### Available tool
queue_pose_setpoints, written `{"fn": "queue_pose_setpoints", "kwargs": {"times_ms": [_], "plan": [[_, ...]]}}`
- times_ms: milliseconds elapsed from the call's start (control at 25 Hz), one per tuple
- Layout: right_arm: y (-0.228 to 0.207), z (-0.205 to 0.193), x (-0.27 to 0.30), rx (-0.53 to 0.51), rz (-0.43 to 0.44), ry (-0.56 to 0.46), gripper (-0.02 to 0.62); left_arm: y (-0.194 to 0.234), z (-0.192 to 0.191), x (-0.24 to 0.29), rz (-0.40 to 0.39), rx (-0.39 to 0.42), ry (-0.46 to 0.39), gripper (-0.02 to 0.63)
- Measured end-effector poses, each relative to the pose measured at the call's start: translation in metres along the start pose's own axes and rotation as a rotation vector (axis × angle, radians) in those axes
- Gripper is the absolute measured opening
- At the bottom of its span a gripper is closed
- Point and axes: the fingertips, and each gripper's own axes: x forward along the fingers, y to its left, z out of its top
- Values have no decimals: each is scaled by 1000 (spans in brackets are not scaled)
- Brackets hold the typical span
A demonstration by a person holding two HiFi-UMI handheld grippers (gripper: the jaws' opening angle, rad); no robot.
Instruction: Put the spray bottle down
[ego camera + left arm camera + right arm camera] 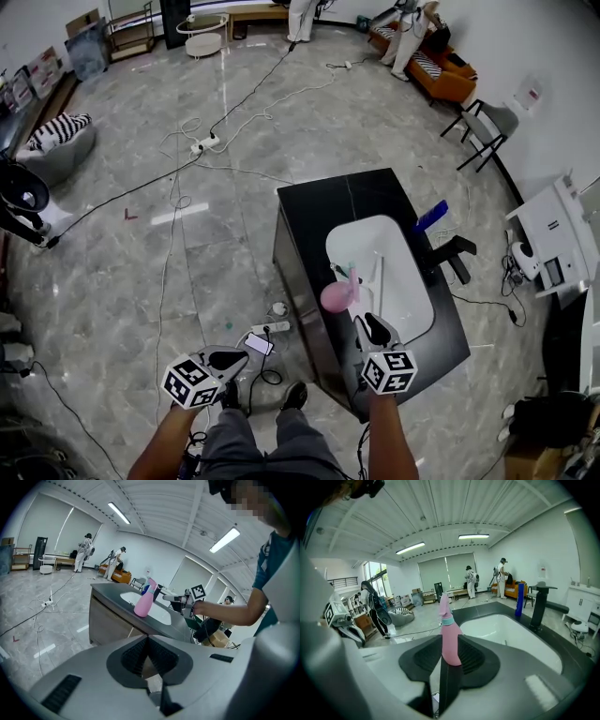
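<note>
A pink spray bottle (336, 296) with a teal collar stands upright on the black counter (319, 202), at its left edge beside the white sink (394, 230). My right gripper (372, 325) hangs just behind the bottle, open, its pads not touching it. In the right gripper view the bottle (450, 639) rises straight ahead, in line with the gap between the jaws. My left gripper (234, 357) is off the counter over the floor, shut with nothing in it. In the left gripper view the bottle (143, 604) is clearly apart from the right gripper (180, 601).
A black faucet (455, 253) and a blue bottle (431, 214) stand on the sink's far side. A power strip (270, 328), a phone (259, 344) and cables lie on the marble floor left of the counter. A white cabinet (553, 239) is at the right.
</note>
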Motion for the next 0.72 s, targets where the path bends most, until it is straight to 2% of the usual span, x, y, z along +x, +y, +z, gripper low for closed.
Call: {"fn": "queue_pose_setpoints", "kwargs": {"times_ms": [160, 320, 440, 520, 600, 720], "plan": [[2, -20, -14, 93, -1, 1, 109, -10, -34, 5, -13, -66, 40, 6], [15, -19, -45, 95, 19, -32, 78, -39, -33, -28, -1, -74, -11, 6], [28, 6, -67, 58, 66, -66, 48, -48, -27, -53, 19, -92, -59, 6], [37, 24, -83, 23, 76, -90, 48, -52, -21, -64, 5, -67, -47, 6], [41, 37, -100, 15, 65, -120, 46, -58, -8, -79, -13, 0, -28, 6], [44, 52, -114, 22, 39, -161, 34, -57, 22, -102, 0, 93, -48, 6]]}}
